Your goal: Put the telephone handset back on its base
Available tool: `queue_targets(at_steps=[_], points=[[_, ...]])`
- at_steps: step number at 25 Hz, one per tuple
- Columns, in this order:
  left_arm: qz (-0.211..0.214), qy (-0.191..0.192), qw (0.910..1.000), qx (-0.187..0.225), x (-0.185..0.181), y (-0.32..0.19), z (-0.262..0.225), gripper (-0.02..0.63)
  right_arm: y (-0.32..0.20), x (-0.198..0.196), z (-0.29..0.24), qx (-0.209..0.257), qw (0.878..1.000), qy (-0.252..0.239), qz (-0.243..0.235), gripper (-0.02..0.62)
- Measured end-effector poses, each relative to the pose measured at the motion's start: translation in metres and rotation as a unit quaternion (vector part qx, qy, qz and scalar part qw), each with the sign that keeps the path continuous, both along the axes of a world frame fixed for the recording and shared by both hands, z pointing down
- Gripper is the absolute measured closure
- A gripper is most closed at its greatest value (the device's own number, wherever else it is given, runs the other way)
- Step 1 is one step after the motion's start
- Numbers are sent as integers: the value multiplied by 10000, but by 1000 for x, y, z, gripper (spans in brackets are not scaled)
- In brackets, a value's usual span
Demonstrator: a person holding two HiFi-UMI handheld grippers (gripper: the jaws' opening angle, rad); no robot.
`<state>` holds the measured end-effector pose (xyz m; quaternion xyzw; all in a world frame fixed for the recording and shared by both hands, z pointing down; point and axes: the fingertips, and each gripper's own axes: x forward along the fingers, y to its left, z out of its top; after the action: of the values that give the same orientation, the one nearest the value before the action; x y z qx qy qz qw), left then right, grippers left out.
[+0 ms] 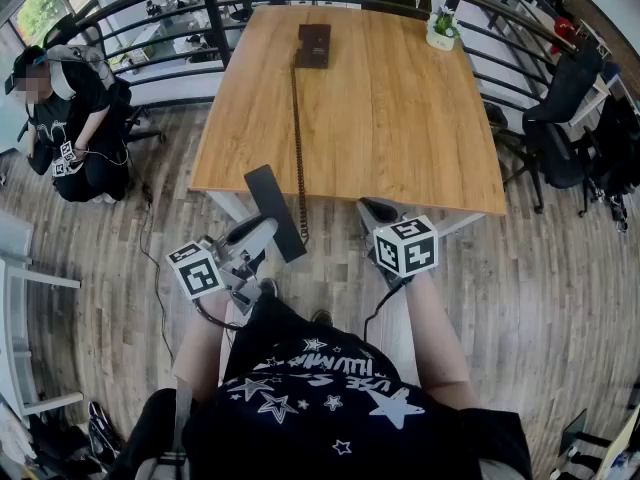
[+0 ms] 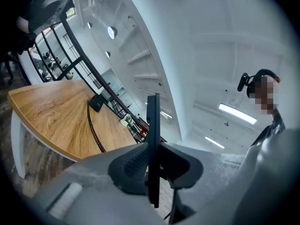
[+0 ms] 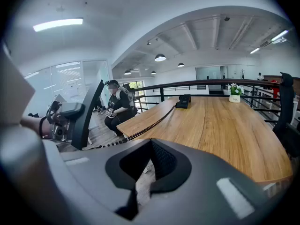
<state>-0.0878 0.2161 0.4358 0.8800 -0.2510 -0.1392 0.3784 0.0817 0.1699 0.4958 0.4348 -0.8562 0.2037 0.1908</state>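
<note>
1. Currently, the left gripper's (image 1: 256, 236) fingers clamp the flat black plastic telephone handset (image 1: 275, 213), held off the near edge of the light wooden table (image 1: 400, 118).
2. The black rectangular base (image 1: 313, 45) sits at the table's far side; a black coiled cord (image 1: 297, 138) joins both.
3. The right gripper's (image 3: 143, 168) fingers stand narrowly apart, empty, near the table's front edge.

- Telephone handset (image 1: 274, 212): plain black.
- Coiled cord (image 1: 298, 138): black.
- Base (image 1: 313, 45), far edge of table: dark brown-black.
- Table (image 1: 400, 128): honey wood-grain top, white legs.
- Potted plant (image 1: 441, 28), far right corner: white pot, green leaves.
- Left gripper (image 1: 262, 233) and right gripper (image 1: 380, 213): grey bodies, black pads, white cubes with black square markers.
- Floor (image 1: 560, 298): grey-brown planks.
- T-shirt (image 1: 330, 388): black, white stars.
</note>
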Motion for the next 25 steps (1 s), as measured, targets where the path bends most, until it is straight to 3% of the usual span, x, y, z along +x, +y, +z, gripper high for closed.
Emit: queue_targets(at_steps=[12, 18, 25], points=[[0, 2, 10000, -57, 7, 6, 5, 528, 3, 2, 2, 2, 10000, 14, -76, 597], [-101, -16, 9998, -147, 10, 13, 13, 528, 8, 14, -4, 255, 9997, -5, 9, 595], [-153, 65, 9996, -235, 6, 5, 17, 528, 1, 30, 10, 40, 9994, -91, 320, 595]])
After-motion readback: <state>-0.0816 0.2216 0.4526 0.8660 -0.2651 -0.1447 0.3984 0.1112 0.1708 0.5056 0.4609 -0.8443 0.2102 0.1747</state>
